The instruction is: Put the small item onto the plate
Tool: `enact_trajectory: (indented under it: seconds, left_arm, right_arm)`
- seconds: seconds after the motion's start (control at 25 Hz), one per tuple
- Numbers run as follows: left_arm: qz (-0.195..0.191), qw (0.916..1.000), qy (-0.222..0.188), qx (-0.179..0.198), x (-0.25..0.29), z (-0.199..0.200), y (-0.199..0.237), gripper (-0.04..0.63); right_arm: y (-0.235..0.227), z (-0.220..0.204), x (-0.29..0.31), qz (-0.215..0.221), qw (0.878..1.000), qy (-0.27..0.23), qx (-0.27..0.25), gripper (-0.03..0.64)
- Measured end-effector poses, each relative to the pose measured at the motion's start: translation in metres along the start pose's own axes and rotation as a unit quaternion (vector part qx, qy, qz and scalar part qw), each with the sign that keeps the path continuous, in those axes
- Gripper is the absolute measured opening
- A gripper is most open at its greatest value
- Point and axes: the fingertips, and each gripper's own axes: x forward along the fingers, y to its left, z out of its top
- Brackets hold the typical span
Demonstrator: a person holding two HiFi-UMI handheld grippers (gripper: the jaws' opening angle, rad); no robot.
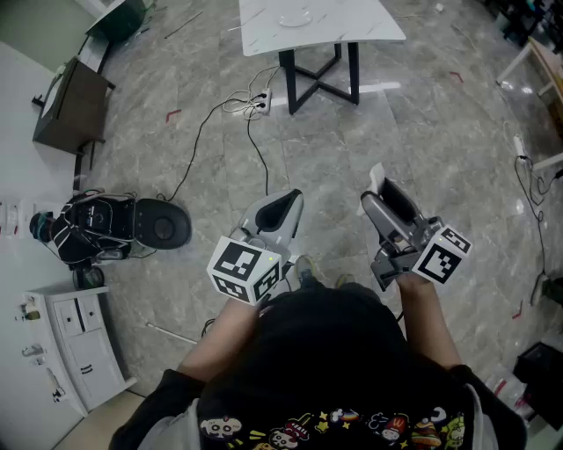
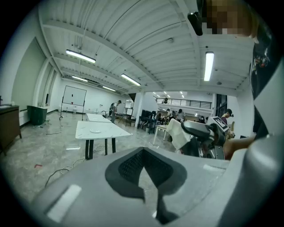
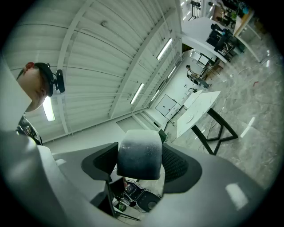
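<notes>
The person stands on the grey stone floor (image 1: pixel 422 132) with both grippers held out in front, side by side and well apart from the white table (image 1: pixel 361 26). The right gripper (image 1: pixel 380 195) is held about level. Its jaws stand wide and press from both sides on a small pale block (image 3: pixel 140 153), so the block is up in the air between the dark pads and touches nothing else. The left gripper (image 1: pixel 295 198) is tilted a little downward. Its jaws are brought together with the tips meeting, and there is nothing between them. The plate (image 1: pixel 296 18) lies on the white table, far from the block. On the floor just beside the black table legs lies a white power strip (image 1: pixel 259 104) with cables running toward the person.
</notes>
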Motion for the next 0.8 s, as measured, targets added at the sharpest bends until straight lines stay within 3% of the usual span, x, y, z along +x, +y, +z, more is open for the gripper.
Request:
enact_trajectory:
  seconds: [0.12,0.28,0.8]
  left_arm:
    - [0.008,0.9999,-0.006,-0.004,0.009,0.009,0.011,0.000]
    - [0.005,1.0000,-0.006,0.000,0.023,0.014,0.009,0.000]
    - [0.039,0.9989,-0.025,-0.013,0.108,0.033,0.000,0.000]
  right_arm:
    - [-0.004,-0.004,0.010,-0.018,0.999,0.010,-0.030,0.334]
    - [-0.014,0.004,0.017,-0.014,0.999,0.017,-0.030,0.334]
    - [-0.075,0.081,0.019,0.004,0.996,0.039,-0.081,0.336]
